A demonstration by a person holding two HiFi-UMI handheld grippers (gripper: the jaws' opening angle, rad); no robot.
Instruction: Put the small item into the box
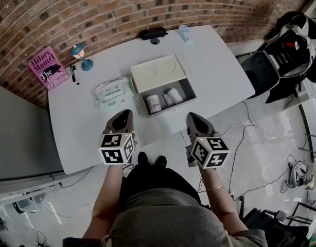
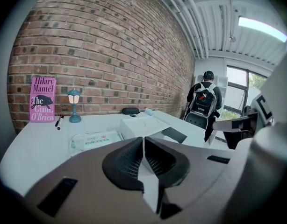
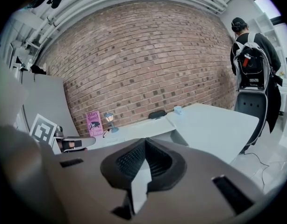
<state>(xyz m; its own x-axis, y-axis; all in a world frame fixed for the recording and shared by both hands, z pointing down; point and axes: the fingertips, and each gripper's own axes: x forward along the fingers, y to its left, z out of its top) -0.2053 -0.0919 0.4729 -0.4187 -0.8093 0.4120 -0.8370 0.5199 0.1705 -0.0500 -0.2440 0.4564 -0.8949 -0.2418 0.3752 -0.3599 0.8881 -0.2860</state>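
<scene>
An open box (image 1: 189,88) stands mid-table, its cream lid (image 1: 158,72) folded back toward the wall. Inside lie a small white bottle with a red label (image 1: 154,103) and a white rolled item (image 1: 173,95). Both grippers hover off the table's near edge, in front of the box. My left gripper (image 1: 124,118) is shut and empty, its jaws meeting in the left gripper view (image 2: 143,141), with the box (image 2: 143,126) ahead of them. My right gripper (image 1: 191,118) is also shut with nothing in it (image 3: 145,143).
A pack of wet wipes (image 1: 113,91) lies left of the box. A pink book (image 1: 48,68), a small blue lamp (image 1: 82,56) and a pen (image 1: 73,74) are at the back left, a black case (image 1: 153,33) and a blue cup (image 1: 184,32) at the back. A chair with a backpack (image 1: 289,50) stands right; cables lie on the floor.
</scene>
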